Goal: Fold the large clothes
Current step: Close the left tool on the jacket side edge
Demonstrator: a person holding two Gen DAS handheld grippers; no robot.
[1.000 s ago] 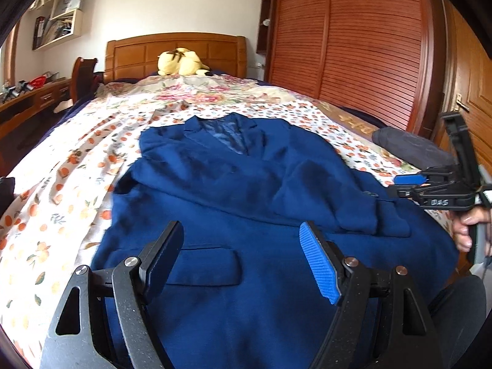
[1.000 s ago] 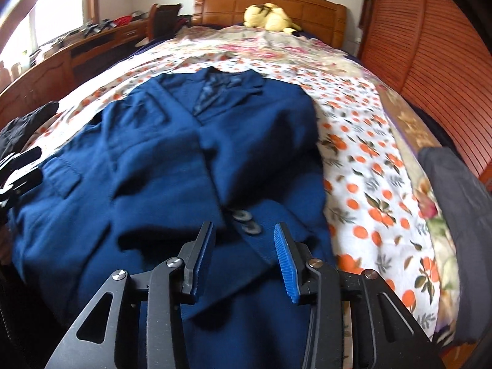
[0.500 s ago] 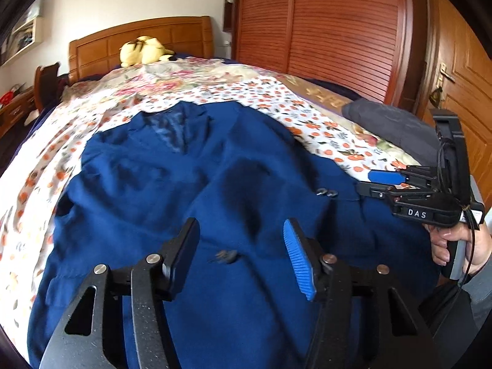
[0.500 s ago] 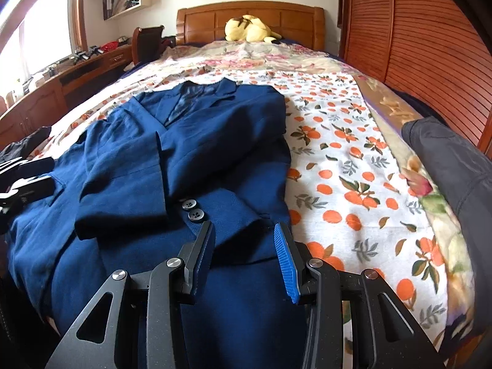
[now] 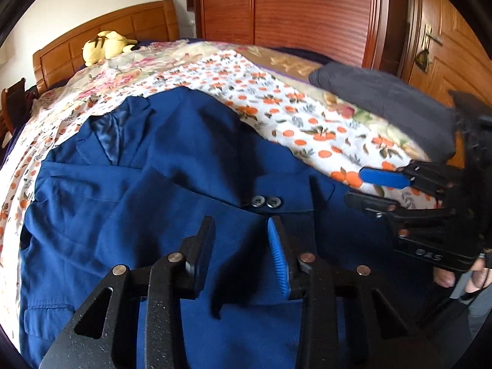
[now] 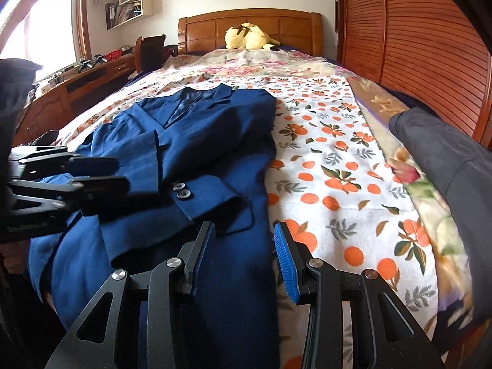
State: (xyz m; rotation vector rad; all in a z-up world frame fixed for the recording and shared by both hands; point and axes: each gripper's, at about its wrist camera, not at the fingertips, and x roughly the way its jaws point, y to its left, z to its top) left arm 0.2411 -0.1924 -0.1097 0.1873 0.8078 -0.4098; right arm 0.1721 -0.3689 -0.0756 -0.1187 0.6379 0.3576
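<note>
Two matching black handheld grippers with blue finger pads, and a glimpse of the person holding them.

The left gripper (image 5: 240,256) and the right gripper (image 6: 244,259) share one build: speckled matte-black linkage arms with triangular cut-outs, round silver pivot screws at the joints, and flat fingers faced with ribbed blue pads. Seen side-on from the left wrist camera, the right gripper's body carries small white lettering, which seems to read "DAS" though it is blurred, and a thin black cable hangs by its grey handle. Only fingertips of the right hand (image 5: 455,272) show there.
</note>
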